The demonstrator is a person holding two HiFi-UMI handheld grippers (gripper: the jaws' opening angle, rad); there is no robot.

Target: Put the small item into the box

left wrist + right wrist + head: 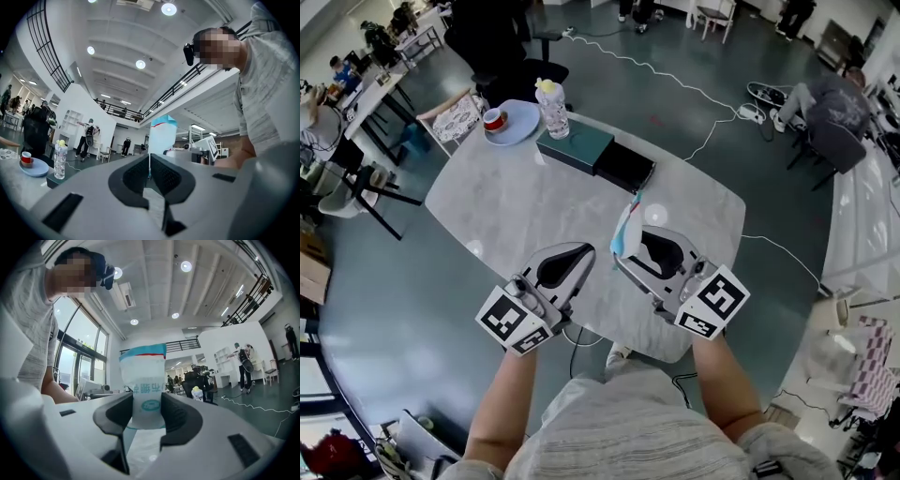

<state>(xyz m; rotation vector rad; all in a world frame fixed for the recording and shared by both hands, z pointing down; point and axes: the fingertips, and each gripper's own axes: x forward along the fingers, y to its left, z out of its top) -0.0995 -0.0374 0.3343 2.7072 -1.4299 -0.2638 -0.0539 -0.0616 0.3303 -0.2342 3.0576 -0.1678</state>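
My right gripper (630, 246) is shut on a small white packet with a blue top (625, 228), held upright above the marble table (506, 206). In the right gripper view the packet (143, 380) stands pinched between the two dark pads of that gripper (146, 414). My left gripper (581, 253) hovers just left of it, shut with nothing between its jaws. The left gripper view shows its own jaws (150, 166) pressed together and the packet (162, 138) beyond them. The box lies at the table's far side: a teal part (575, 147) beside a black part (625, 166).
A blue plate (520, 124) carrying a red cup (495, 119) and a clear bottle with a yellow top (551, 108) stand behind the box. Chairs (455, 117) ring the table. A white cable (675, 84) runs over the floor, and people sit farther off.
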